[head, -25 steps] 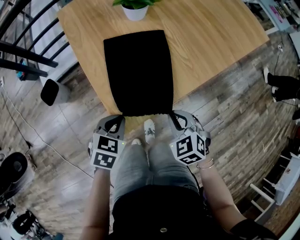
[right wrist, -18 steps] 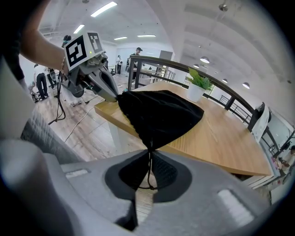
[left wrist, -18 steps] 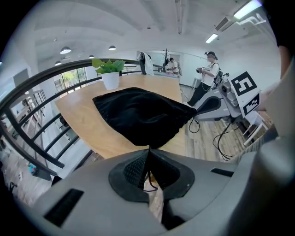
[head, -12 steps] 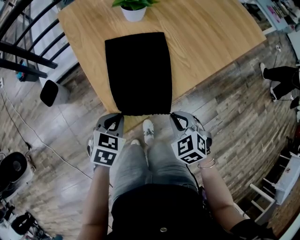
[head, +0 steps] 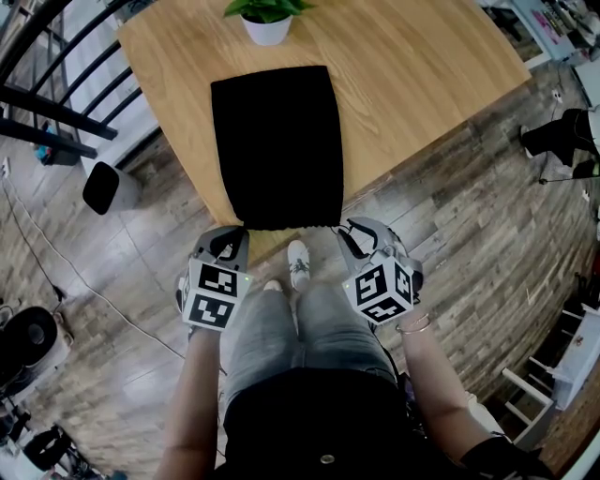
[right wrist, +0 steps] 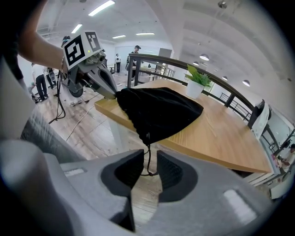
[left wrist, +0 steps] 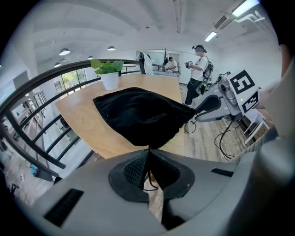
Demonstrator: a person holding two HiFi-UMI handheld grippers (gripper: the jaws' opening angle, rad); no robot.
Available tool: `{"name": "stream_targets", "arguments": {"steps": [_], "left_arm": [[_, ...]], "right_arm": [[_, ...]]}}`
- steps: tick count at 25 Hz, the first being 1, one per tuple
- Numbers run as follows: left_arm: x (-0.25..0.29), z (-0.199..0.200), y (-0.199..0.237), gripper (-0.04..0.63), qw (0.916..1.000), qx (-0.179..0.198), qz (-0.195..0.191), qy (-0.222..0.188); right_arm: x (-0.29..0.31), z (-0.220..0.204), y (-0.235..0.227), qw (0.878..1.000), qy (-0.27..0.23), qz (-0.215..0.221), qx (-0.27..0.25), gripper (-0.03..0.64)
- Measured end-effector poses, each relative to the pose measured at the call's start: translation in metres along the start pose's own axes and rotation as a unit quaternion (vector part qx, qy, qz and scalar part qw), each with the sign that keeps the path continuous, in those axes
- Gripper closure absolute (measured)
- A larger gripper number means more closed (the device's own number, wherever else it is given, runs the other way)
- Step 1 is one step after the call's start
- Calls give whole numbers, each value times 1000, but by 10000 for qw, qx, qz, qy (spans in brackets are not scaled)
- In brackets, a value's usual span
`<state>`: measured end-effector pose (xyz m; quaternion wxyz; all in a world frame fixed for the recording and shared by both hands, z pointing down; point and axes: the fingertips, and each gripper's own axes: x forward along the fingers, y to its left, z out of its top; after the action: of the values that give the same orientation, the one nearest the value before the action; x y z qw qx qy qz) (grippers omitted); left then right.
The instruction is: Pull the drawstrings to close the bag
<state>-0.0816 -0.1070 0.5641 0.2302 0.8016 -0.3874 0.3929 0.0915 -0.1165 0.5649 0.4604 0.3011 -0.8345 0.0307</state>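
A black drawstring bag (head: 277,145) lies flat on the wooden table (head: 422,75), its gathered mouth at the near edge. My left gripper (head: 236,234) sits at the mouth's left corner. In the left gripper view that gripper (left wrist: 148,159) is shut on a thin black drawstring (left wrist: 150,183) running out of the bag (left wrist: 143,115). My right gripper (head: 349,232) is at the mouth's right corner. In the right gripper view its jaws (right wrist: 148,161) are opening, and the other drawstring (right wrist: 148,144) hangs loose in the gap without the pads pressing on it.
A white pot with a green plant (head: 268,23) stands at the table's far edge behind the bag. A dark metal railing (head: 47,103) runs along the left. People stand in the room beyond the table (left wrist: 199,69). Cables lie on the wooden floor (left wrist: 226,138).
The right gripper has tipped slightly at the bag's corner. The bag and the left gripper have barely moved. A person's feet at the right edge have shifted.
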Motion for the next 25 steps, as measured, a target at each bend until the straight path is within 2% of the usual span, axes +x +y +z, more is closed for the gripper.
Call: {"name": "stream_targets", "arguments": {"steps": [6, 10, 12, 14, 21, 25], "left_arm": [[1, -2, 1, 574, 9999, -105, 23, -22], [-1, 3, 1, 574, 10000, -34, 17, -21], [0, 2, 1, 574, 10000, -59, 21, -15], [0, 2, 1, 574, 10000, -73, 22, -19], [-2, 3, 1, 574, 9999, -108, -14, -7], [-3, -2, -1, 574, 9999, -86, -12, 62]], "right_arm": [[14, 3, 3, 9997, -2, 98, -220, 529], [21, 3, 6, 9990, -12, 138, -414, 532], [22, 4, 6, 9986, -26, 140, -516, 551], [21, 5, 6, 9983, -66, 124, -567, 604], [15, -1, 3, 9986, -12, 77, -519, 611], [8, 0, -1, 9996, -40, 80, -286, 614]]}}
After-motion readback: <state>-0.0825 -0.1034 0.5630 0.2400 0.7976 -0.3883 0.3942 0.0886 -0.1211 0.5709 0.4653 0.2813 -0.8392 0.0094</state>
